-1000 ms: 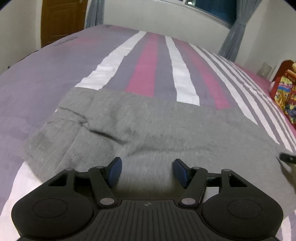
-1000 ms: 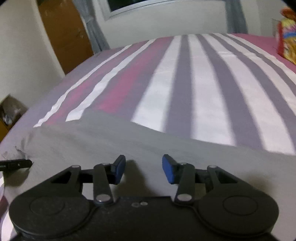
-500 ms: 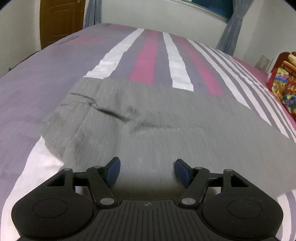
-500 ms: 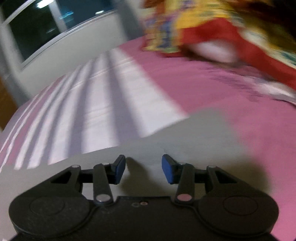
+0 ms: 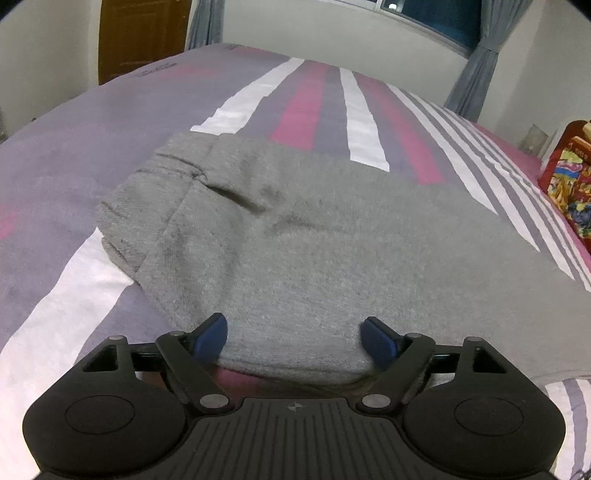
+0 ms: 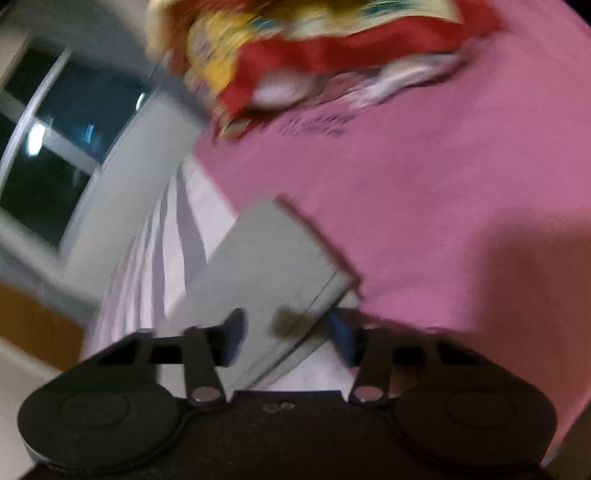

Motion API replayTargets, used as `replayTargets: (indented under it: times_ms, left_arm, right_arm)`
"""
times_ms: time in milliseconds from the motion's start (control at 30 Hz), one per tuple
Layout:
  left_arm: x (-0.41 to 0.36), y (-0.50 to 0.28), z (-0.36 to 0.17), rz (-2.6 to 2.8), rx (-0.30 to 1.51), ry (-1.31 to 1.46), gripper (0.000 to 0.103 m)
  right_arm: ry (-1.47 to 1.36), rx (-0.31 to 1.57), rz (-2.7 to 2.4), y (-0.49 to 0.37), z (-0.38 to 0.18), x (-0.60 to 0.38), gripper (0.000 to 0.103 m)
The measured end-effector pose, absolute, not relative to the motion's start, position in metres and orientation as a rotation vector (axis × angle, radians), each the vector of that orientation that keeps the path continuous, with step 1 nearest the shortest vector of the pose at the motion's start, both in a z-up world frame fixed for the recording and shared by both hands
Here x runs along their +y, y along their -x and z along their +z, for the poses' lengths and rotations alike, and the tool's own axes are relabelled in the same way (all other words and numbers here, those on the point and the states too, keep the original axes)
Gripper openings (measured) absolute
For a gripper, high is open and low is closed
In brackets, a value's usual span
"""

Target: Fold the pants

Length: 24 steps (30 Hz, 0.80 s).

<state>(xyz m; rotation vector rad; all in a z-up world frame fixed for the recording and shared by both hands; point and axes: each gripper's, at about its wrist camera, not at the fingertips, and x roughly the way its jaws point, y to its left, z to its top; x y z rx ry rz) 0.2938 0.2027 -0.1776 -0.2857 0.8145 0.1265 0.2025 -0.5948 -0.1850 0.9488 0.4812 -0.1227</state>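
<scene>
Grey pants [image 5: 314,240] lie flat across the striped bed sheet [image 5: 303,103], waistband end bunched at the left. My left gripper [image 5: 295,336] sits low at their near folded edge. Its jaws are opening, and the fabric edge lies between the blue pads [image 5: 212,334] without being pinched. In the blurred, tilted right wrist view, the hem end of the pant leg [image 6: 266,258] rests on the pink part of the sheet [image 6: 443,184]. My right gripper [image 6: 286,334] straddles that end. Its jaws are also opening, and the cloth lies loose between them.
A red and yellow patterned blanket [image 6: 295,55] is heaped at the far right of the bed [image 5: 569,192]. A brown door [image 5: 140,33], grey curtains [image 5: 472,77] and a dark window [image 6: 55,147] line the walls beyond the bed.
The left gripper has drawn back to the pants' near edge and its jaws have widened. The right gripper has swept right along the pants to the leg end, rolled, and opened wider.
</scene>
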Motion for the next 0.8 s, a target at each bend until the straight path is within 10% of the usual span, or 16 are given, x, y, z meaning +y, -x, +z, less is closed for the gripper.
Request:
replayTargets:
  times_ms: [400, 533, 800]
  left_arm:
    - [0.195, -0.297, -0.181, 0.15, 0.812, 0.268, 0.086]
    - [0.195, -0.297, -0.181, 0.146, 0.807, 0.267, 0.088]
    - [0.194, -0.296, -0.183, 0.141, 0.8, 0.261, 0.089]
  right_arm:
    - [-0.989, 0.467, -0.074, -0.205, -0.196, -0.589, 0.04]
    - [-0.996, 0.501, -0.102, -0.218, -0.204, -0.591, 0.006]
    - [-0.964, 0.471, -0.116, -0.205, -0.211, -0.583, 0.005]
